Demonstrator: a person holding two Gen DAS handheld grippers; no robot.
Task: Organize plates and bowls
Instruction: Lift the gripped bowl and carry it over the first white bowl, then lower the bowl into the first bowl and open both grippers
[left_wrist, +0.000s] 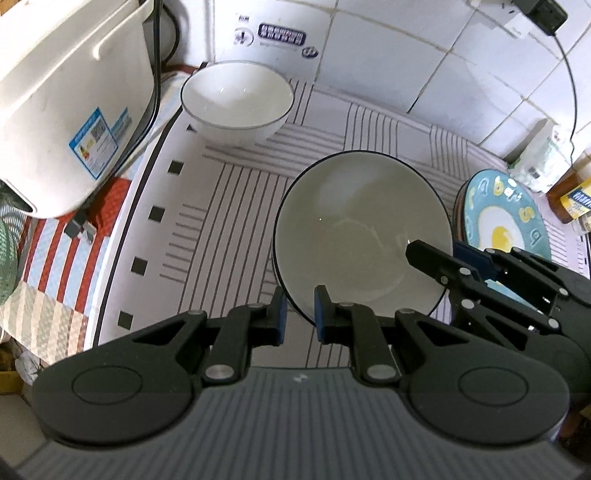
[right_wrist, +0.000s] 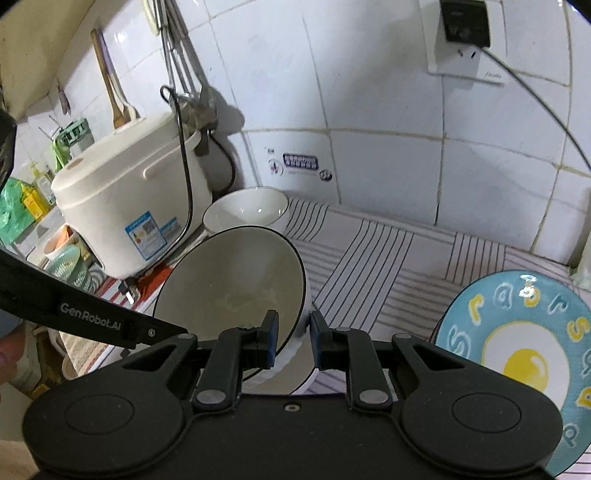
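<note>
You have both grippers clamped on one black-rimmed bowl (left_wrist: 364, 236) at centre frame — left gripper (left_wrist: 299, 314) on its lower rim, right gripper (right_wrist: 291, 341) opposite — likely steadying it toward the second bowl (left_wrist: 236, 98), upper left.

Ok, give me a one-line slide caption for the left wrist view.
Both grippers, left and right, clamp the rim of a black-rimmed bowl above the striped mat.

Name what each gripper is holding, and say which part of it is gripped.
Both grip the same dark-rimmed bowl by its rim: the left gripper on the near edge, the right gripper on the opposite side.
</note>
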